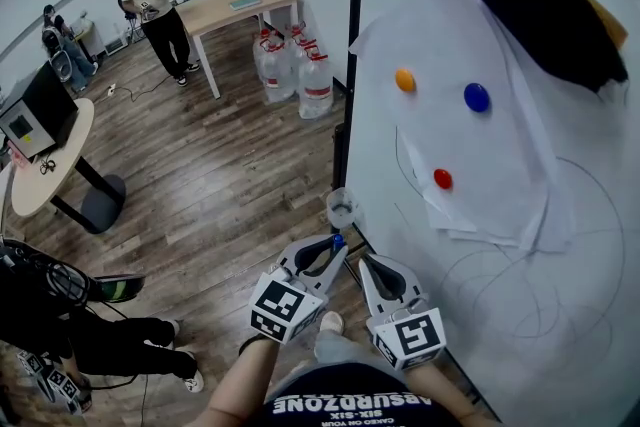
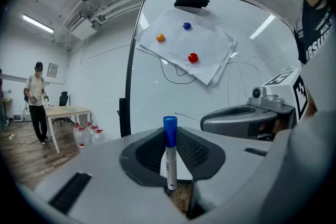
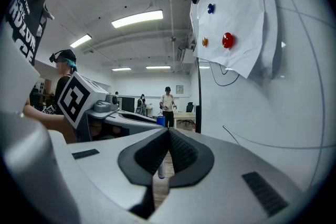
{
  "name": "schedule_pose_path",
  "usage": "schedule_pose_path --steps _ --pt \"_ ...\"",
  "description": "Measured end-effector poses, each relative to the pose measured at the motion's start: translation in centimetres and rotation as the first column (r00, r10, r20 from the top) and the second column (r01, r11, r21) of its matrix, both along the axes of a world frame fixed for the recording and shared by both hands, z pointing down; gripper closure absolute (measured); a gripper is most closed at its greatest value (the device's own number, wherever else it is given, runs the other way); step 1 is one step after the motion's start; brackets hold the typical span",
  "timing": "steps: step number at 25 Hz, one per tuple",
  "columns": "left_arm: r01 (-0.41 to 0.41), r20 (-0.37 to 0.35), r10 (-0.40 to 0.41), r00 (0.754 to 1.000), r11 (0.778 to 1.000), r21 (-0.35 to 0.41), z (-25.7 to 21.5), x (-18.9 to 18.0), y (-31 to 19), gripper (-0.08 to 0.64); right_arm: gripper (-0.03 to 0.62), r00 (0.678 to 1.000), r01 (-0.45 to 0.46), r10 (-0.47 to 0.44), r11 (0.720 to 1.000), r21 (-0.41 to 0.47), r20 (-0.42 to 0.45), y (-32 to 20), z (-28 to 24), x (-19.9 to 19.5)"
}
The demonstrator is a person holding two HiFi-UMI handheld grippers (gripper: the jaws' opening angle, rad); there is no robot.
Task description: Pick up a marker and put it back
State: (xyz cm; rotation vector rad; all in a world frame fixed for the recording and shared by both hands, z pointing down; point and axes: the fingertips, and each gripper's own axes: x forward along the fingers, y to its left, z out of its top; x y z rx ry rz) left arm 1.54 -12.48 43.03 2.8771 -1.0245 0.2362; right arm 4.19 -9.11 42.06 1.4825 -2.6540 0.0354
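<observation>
Head view: my left gripper (image 1: pixel 337 247) and right gripper (image 1: pixel 363 261) sit side by side, both pointing up the frame toward the lower edge of a whiteboard (image 1: pixel 570 315). The left gripper clamps a marker (image 1: pixel 338 240), whose blue cap pokes out at the jaw tips. Just beyond those tips is a clear cup (image 1: pixel 342 207) at the board's edge. Further ahead and to the right of both tools, paper (image 1: pixel 500 145) hangs on the board under orange, blue and red magnets (image 1: pixel 442 179). Left gripper view: the marker stands upright between the jaws, pinched on its white barrel by both pads, with the blue cap rising above them. The right gripper lies just to the right, and the whiteboard fills the space ahead. Right gripper view: the jaws are pressed together with nothing between them. The left gripper is just to the left, with the marker's blue cap showing at its tip. The whiteboard runs along this tool's right side.
</observation>
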Motion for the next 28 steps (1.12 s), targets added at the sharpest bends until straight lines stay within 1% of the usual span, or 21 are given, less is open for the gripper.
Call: schedule_pose_path --steps 9,21,28 --pt "-0.002 0.001 0.002 1.0 1.0 0.01 -0.4 0.0 -0.7 0.489 0.594 1.0 0.0 0.0 1.0 -0.003 -0.003 -0.2 0.1 0.0" --pt "-0.016 0.002 0.016 1.0 0.999 0.051 -1.7 0.5 -2.6 0.489 0.594 1.0 -0.014 0.014 1.0 -0.006 0.008 -1.2 0.4 0.2" --pt "-0.027 -0.002 0.028 1.0 0.997 0.074 -2.4 0.7 -4.2 0.489 0.594 1.0 -0.024 0.024 1.0 -0.01 -0.002 -2.2 0.1 0.1"
